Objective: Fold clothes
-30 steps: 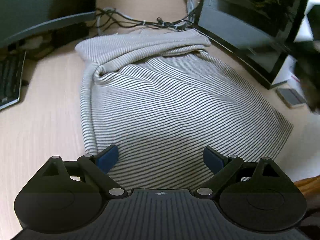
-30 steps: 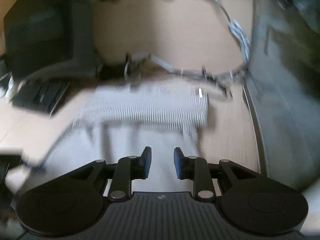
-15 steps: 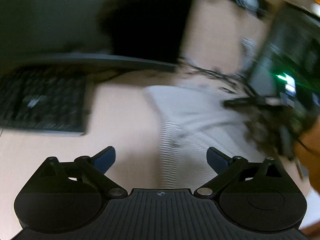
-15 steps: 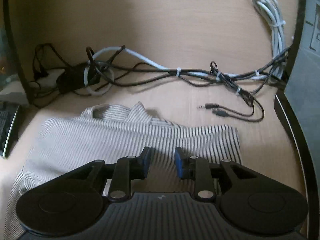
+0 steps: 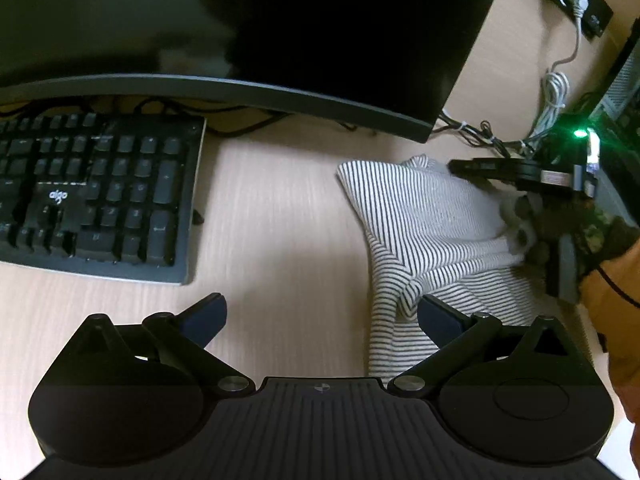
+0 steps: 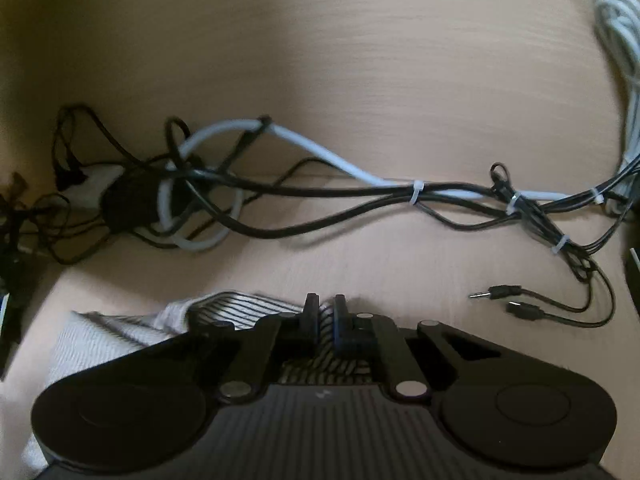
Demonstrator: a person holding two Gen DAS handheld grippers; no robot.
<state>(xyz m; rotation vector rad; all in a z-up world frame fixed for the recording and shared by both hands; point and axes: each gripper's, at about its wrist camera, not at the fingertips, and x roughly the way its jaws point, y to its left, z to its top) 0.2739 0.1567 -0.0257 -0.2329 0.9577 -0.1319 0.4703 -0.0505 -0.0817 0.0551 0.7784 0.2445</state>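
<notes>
A black-and-white striped garment (image 5: pixel 432 224) lies bunched on the pale wooden desk (image 5: pixel 280 220), right of the keyboard. My left gripper (image 5: pixel 320 300) stands wide open above bare desk at the garment's left edge. Its right finger (image 5: pixel 436 316) is over a fold of the cloth, and nothing is between the pads. My right gripper (image 6: pixel 326 304) is at the garment's far edge (image 6: pixel 120 332), shut on a pinch of striped cloth that shows between its fingers.
A black keyboard (image 5: pixel 100 200) lies at the left under a dark monitor (image 5: pixel 280 40). Tangled black and white cables (image 6: pixel 320 192) run along the back of the desk, with two loose audio plugs (image 6: pixel 496 292) at the right. An orange sleeve (image 5: pixel 616 300) is at the right edge.
The left gripper swung left, from over the spread garment to the desk beside the keyboard. The right gripper came down to the garment's far edge and shut on the cloth.
</notes>
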